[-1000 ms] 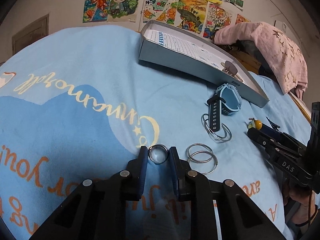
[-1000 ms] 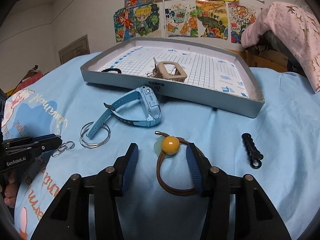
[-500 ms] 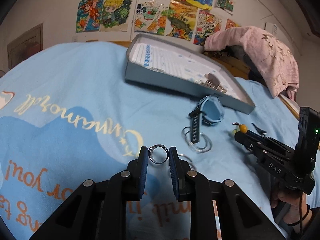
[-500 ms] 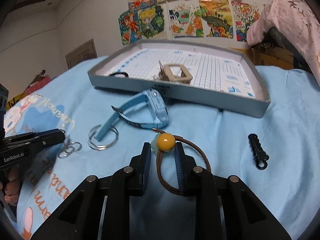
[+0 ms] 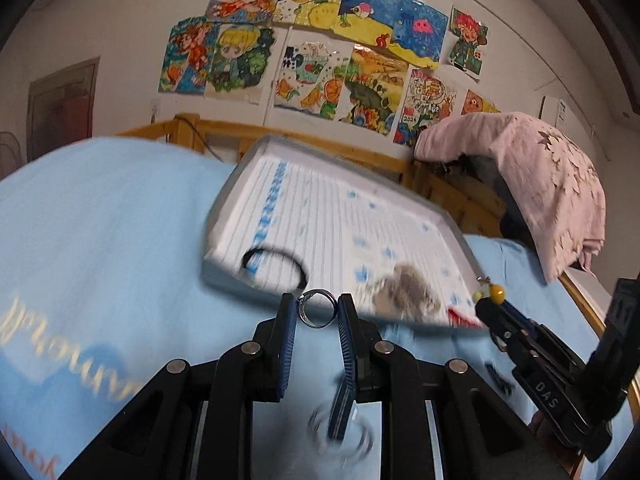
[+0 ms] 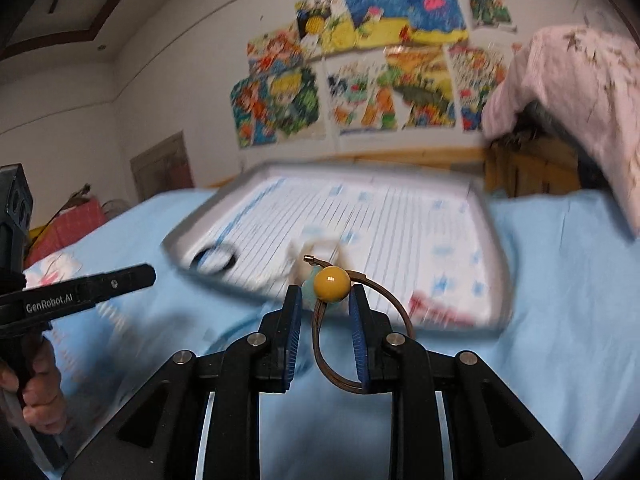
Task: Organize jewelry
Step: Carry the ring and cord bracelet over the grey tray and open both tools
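Observation:
My left gripper [image 5: 317,307] is shut on a small silver ring [image 5: 316,313], held in the air just before the near wall of the grey tray [image 5: 224,276]. A black hair tie [image 5: 298,265] and a blurred beige piece [image 5: 404,288] lie inside that tray. My right gripper [image 6: 326,300] is shut on a yellow bead [image 6: 330,279] of a brown cord bracelet [image 6: 396,304], whose loop hangs down between the fingers. It hovers at the near edge of the tray [image 6: 494,252]. In the left wrist view the right gripper [image 5: 490,300] shows at right with the bead at its tip.
A pink blanket [image 5: 540,184] is draped over the wooden bed frame [image 5: 360,156] behind the tray. Blurred silver rings [image 5: 340,436] lie on the blue sheet below my left gripper. A person's hand [image 6: 40,396] holds the left gripper's handle at far left.
The right gripper closed on the yellow bead and lifted the bracelet off the sheet. Both grippers rose and moved toward the tray, which now sits closer and blurred.

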Available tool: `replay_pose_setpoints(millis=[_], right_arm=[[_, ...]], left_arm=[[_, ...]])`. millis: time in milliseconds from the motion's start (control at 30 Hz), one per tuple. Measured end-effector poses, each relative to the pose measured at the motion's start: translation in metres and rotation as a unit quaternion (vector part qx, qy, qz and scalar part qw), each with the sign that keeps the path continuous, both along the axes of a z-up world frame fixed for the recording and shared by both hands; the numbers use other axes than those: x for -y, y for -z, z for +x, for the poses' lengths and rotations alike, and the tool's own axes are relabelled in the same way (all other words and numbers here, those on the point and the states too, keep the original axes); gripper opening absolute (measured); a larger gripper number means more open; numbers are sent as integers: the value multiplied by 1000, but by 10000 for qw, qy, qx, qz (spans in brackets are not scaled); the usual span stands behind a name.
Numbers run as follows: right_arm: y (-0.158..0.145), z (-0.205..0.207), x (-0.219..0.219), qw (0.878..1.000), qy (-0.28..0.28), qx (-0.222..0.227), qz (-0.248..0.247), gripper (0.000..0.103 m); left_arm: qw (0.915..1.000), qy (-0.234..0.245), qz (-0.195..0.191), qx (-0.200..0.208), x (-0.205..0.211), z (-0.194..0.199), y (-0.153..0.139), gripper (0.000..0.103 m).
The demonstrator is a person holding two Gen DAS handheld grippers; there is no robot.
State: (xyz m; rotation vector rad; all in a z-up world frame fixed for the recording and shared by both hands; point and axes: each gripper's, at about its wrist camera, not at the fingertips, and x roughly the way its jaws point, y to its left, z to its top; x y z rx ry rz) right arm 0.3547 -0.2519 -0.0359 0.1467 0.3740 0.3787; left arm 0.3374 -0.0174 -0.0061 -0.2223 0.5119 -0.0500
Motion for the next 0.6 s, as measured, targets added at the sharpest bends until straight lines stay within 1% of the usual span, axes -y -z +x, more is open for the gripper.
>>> replay_pose_setpoints(millis=[100, 133, 200, 267, 300, 333, 367, 433, 600], right_arm=[[-3, 13, 11, 9994, 123, 276, 143, 21], [-1, 17, 12, 9994, 115, 288, 121, 21], [6, 28, 15, 9996, 196, 219, 20, 21], [14, 43, 19, 9996, 252, 6, 130, 21], [16, 46, 20, 9994, 303, -30, 135, 21], [18, 49, 20, 9994, 321, -69, 128, 21], [23, 54, 17, 9993, 321, -186, 83, 21], [28, 59, 13, 9990, 347, -284, -5, 21], [31, 60, 11, 9988, 357, -319, -43, 22]], left_arm=[[9997, 114, 234, 22, 13, 29, -4, 20], [9995, 135, 292, 13, 15, 38, -4, 20], [9994, 137, 316, -76, 17, 54, -1, 20], [9992, 130, 313, -199, 16, 66, 4, 20], [9989, 169, 342, -269, 17, 72, 8, 20], [9983, 166, 453, -326, 19, 76, 11, 20], [9976, 135, 581, -351, 20, 79, 14, 20], [9974, 156, 585, -382, 20, 82, 18, 20], [9968, 34, 712, -361, 25, 81, 20, 20]])
